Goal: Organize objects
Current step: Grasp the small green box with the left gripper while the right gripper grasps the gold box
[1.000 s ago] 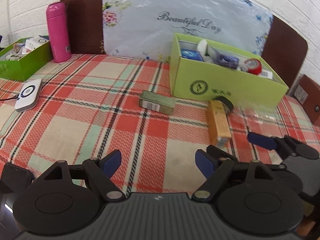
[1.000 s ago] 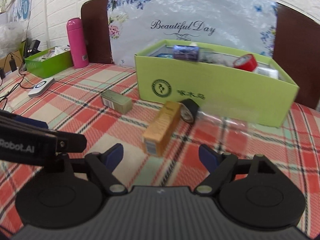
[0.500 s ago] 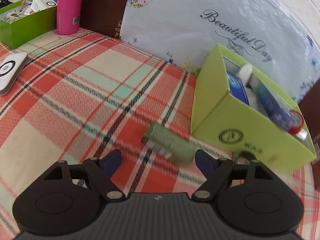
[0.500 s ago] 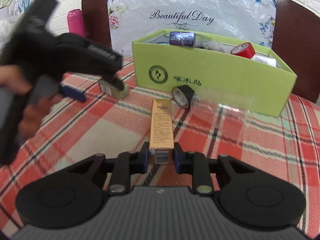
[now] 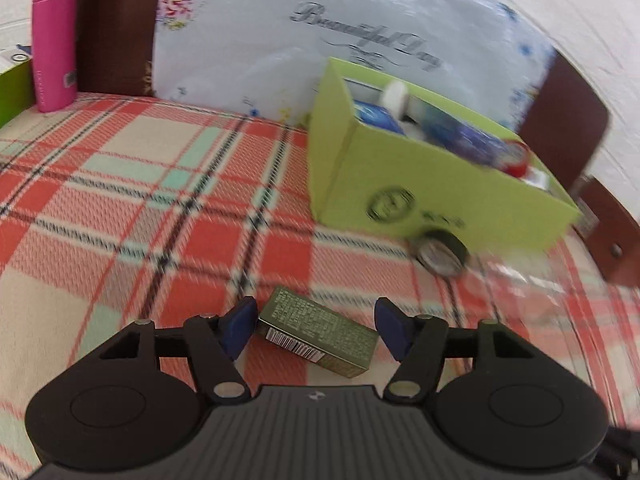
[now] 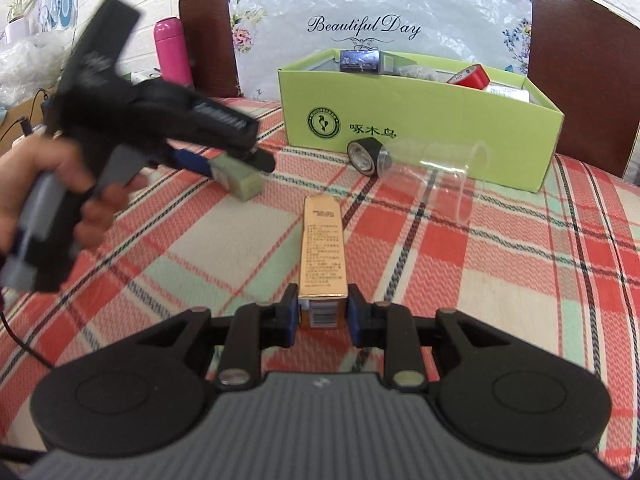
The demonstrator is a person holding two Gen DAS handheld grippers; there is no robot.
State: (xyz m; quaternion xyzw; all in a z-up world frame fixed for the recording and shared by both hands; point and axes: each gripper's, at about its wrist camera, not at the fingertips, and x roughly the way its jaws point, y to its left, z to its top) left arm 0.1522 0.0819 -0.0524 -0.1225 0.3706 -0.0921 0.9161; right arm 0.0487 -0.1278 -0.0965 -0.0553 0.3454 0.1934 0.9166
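Observation:
A small olive-green carton (image 5: 316,334) lies slantwise on the plaid tablecloth between the blue pads of my left gripper (image 5: 316,330). Its jaws are closing, and the pads stand right at the carton's ends without clearly pressing. The right wrist view shows that left gripper (image 6: 236,172) held by a hand (image 6: 60,176), straddling the same carton (image 6: 242,186). My right gripper (image 6: 322,314) is shut on the near end of a long golden carton (image 6: 322,240), which points away toward the lime-green storage box (image 6: 420,120) (image 5: 440,188) holding several items.
A black tape roll (image 6: 362,154) (image 5: 440,254) and a clear plastic cup on its side (image 6: 432,176) lie in front of the storage box. A pink bottle (image 5: 54,40) (image 6: 172,50) stands at the back left. Dark chair backs and a floral sheet rise behind the table.
The left gripper came forward and down over the olive carton, which now sits between its narrowing jaws. The right gripper, open a second ago, closed on the golden carton's end and shifted with it.

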